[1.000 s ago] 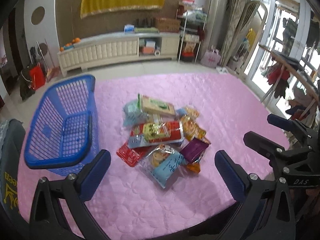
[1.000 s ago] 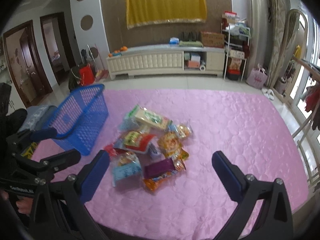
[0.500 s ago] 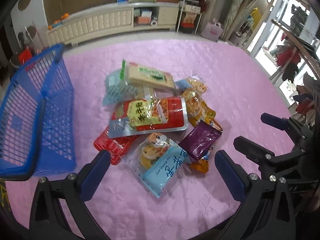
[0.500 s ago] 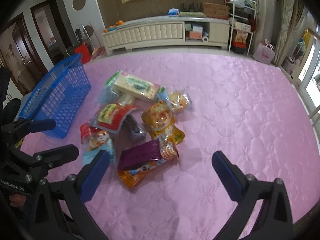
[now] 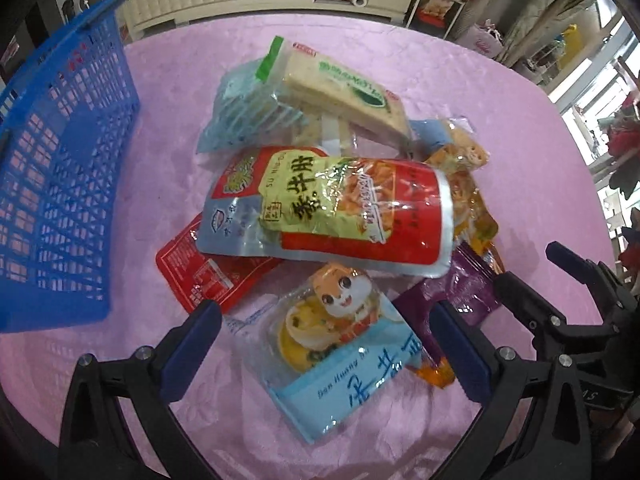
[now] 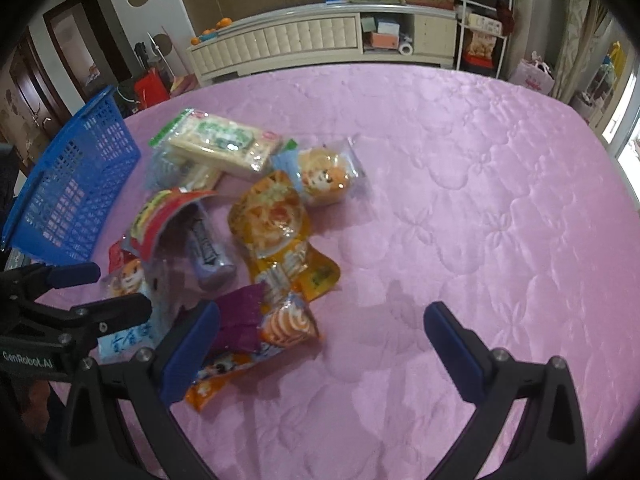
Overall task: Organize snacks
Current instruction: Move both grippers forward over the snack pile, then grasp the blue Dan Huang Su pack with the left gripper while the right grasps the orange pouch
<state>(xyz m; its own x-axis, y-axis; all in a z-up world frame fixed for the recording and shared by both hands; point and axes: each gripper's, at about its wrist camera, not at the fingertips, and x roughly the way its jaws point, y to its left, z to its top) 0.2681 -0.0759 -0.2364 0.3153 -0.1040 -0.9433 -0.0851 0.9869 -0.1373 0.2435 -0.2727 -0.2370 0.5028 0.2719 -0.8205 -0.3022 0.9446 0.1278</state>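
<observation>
The blue basket (image 5: 60,184) stands at the far left of the pink quilted surface (image 6: 480,220), its mesh wall just beside the snack pile but apart from it. The surface is padded and stitched; whether it is a bed or a covered table cannot be told.

The left gripper (image 5: 326,342) hangs low over the near edge of the pile. Its jaws are spread wide and grip nothing. The light-blue cartoon-cat packet (image 5: 340,352) lies directly between the two blue pads (image 5: 188,350). Left of it lies the flat red pouch (image 5: 204,274), partly under the large red-and-yellow pouch (image 5: 332,210). Behind these, the cream cracker pack with green print (image 5: 340,84) rests on top of a clear pack with a blue-striped tray (image 5: 244,116). To the right lie the orange packets (image 5: 472,204) and the purple packet (image 5: 452,294), which is touching the cat packet.

The right gripper (image 6: 322,344) hovers right of the pile. Its jaws are also wide open and empty. Its left pad (image 6: 188,354) overlaps the purple packet and an orange packet (image 6: 256,354) in the view; contact cannot be told. Its right pad is over bare quilt.
</observation>
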